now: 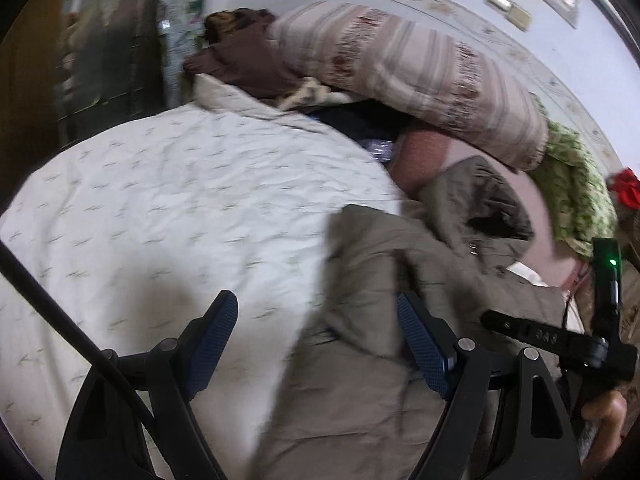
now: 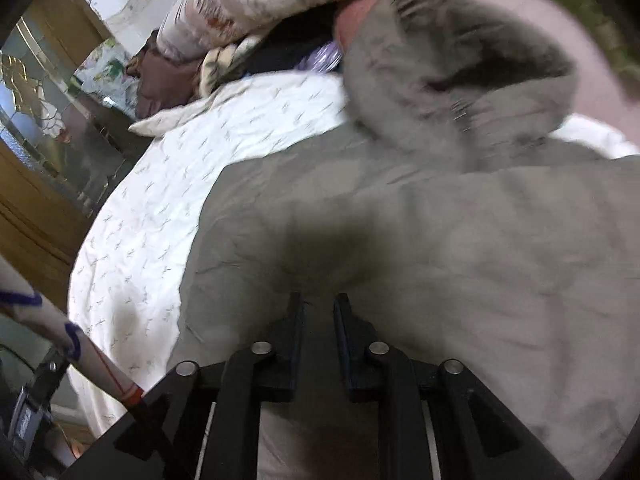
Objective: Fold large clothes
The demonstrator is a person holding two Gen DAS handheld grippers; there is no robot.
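Observation:
A large grey-beige hooded jacket (image 1: 384,280) lies rumpled on the white patterned bed cover (image 1: 160,200). My left gripper (image 1: 320,320) is open above the jacket's left edge, with blue pads (image 1: 420,344) wide apart and nothing between them. The right gripper's black body (image 1: 560,336) shows at the far right of the left wrist view. In the right wrist view the jacket (image 2: 440,240) fills the frame, its hood (image 2: 460,80) at the top. My right gripper (image 2: 319,308) has its fingers close together on a fold of the jacket.
A striped rolled quilt (image 1: 400,72), brown cloth (image 1: 248,60), a green patterned blanket (image 1: 576,184) and a pink pillow (image 1: 424,156) lie along the wall. A wooden glass-fronted cabinet (image 2: 40,140) stands beside the bed. A black cable (image 1: 60,320) crosses the lower left.

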